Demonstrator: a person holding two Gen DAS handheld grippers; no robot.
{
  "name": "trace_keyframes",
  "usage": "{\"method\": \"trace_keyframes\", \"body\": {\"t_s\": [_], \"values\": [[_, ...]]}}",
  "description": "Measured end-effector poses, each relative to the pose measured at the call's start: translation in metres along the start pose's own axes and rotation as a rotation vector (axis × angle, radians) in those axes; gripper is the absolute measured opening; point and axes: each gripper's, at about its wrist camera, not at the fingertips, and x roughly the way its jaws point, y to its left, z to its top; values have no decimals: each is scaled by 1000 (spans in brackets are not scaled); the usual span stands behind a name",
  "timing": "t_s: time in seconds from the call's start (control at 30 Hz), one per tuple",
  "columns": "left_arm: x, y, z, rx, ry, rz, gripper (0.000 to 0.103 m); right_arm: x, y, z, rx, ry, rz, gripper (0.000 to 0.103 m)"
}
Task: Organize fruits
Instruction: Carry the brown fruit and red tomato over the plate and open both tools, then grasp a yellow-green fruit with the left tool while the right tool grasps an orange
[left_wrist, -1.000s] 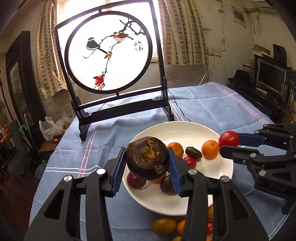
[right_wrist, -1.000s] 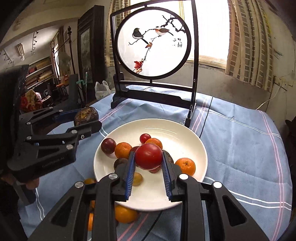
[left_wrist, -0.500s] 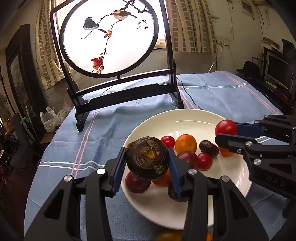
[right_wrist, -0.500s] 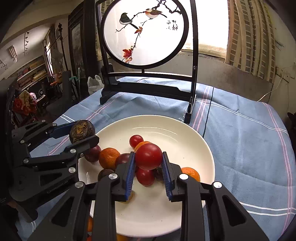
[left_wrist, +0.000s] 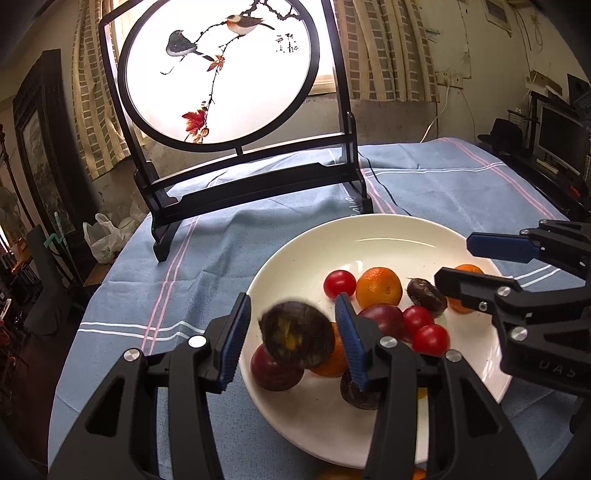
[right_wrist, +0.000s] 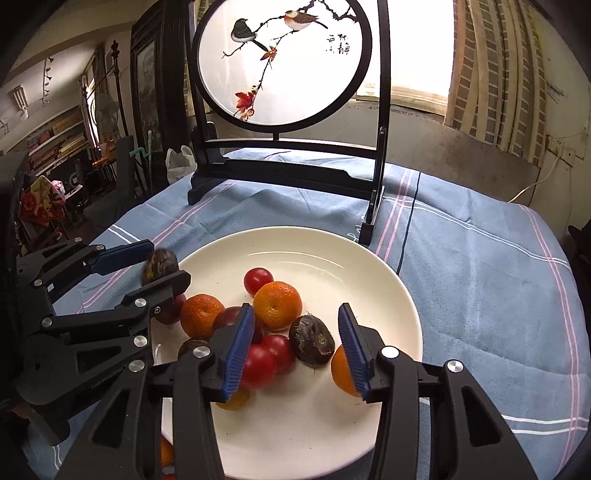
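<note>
A white plate (left_wrist: 369, 225) (right_wrist: 295, 230) on the blue cloth holds oranges (left_wrist: 378, 288), red tomatoes (left_wrist: 340, 283) and dark fruits (left_wrist: 426, 291). My left gripper (left_wrist: 291, 321) (right_wrist: 168, 262) hovers over the plate's left side, its jaws opening. A dark brown round fruit (left_wrist: 297, 334) (right_wrist: 160, 264) is blurred between them with a gap on each side. My right gripper (right_wrist: 295, 325) (left_wrist: 454, 260) is over the plate's near middle, its jaws opening with nothing between the pads. A large red tomato (right_wrist: 258, 365) lies just below them on the pile.
A black-framed round screen (left_wrist: 221, 74) (right_wrist: 280, 62) painted with birds stands on the cloth behind the plate, a cable running past its foot. Loose small fruits (left_wrist: 340, 472) (right_wrist: 166, 450) lie on the cloth at the near edge, below the grippers.
Both grippers came forward and down over the plate, then their jaws parted. The dark fruit has slipped loose between the left pads. The red tomato has dropped out of the right pads onto the pile.
</note>
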Motion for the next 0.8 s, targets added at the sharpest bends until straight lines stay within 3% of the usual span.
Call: {"method": "trace_keyframes", "body": {"t_s": [0.3, 0.4, 0.8], "values": [[-23, 0, -2, 11, -58, 15, 53, -43, 12, -19, -63, -65, 44, 53], [-38, -2, -5, 19, -85, 16, 54, -60, 18, -28, -81, -81, 50, 62], [-96, -9, -17, 51, -181, 38, 61, -107, 49, -69, -151, -80, 82, 62]]}}
